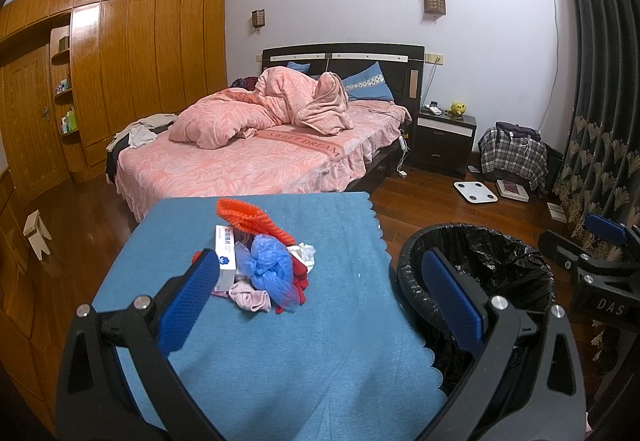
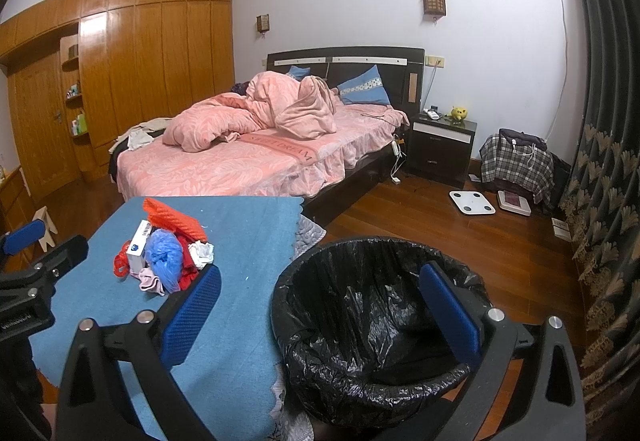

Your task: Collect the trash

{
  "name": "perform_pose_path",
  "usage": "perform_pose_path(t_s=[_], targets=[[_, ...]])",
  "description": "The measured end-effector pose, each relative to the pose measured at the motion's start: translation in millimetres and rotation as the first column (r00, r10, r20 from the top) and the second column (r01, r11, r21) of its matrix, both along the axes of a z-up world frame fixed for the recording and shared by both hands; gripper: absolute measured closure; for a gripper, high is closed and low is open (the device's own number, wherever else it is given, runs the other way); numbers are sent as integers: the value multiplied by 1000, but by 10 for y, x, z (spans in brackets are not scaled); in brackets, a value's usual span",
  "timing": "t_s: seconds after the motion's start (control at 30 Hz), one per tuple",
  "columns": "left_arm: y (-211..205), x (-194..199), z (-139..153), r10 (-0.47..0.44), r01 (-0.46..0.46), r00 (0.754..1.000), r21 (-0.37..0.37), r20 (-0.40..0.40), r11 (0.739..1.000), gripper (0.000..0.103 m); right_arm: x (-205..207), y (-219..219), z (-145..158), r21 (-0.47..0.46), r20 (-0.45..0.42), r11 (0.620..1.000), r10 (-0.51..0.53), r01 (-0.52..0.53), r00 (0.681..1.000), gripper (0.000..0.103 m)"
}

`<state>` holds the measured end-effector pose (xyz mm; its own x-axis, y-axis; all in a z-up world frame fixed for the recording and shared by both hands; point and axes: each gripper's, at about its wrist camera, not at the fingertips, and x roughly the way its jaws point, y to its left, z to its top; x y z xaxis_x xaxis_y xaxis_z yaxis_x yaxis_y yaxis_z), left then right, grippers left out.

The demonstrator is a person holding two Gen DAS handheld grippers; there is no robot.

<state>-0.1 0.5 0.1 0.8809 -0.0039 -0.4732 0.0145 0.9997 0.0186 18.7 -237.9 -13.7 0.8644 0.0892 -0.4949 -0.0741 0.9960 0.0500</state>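
A pile of trash lies on the blue-clothed table (image 1: pixel 328 321): a blue plastic bag (image 1: pixel 268 269), an orange-red knitted piece (image 1: pixel 252 219), a white box (image 1: pixel 225 257), a pink cloth (image 1: pixel 250 299) and crumpled white paper (image 1: pixel 306 251). The pile also shows in the right wrist view (image 2: pixel 166 253). A bin lined with a black bag (image 2: pixel 368 321) stands right of the table. My left gripper (image 1: pixel 320 301) is open and empty, just short of the pile. My right gripper (image 2: pixel 320 305) is open and empty above the bin's near rim.
A bed with pink bedding (image 1: pixel 256 145) stands beyond the table. A dark nightstand (image 1: pixel 444 137), a white scale (image 1: pixel 475 192) and a plaid-covered heap (image 1: pixel 514 157) lie on the wooden floor at right. Wooden wardrobes (image 1: pixel 120 73) line the left wall. Dark curtains (image 1: pixel 600 101) hang at right.
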Motion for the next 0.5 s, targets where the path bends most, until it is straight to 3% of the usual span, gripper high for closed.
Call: perform_pose_path(t_s=[0.5], targets=[[24,13,7,4,-4,1000,-5,-4,1000,5,46,1,-18,-2,9,1000,8,-8,1000,6]])
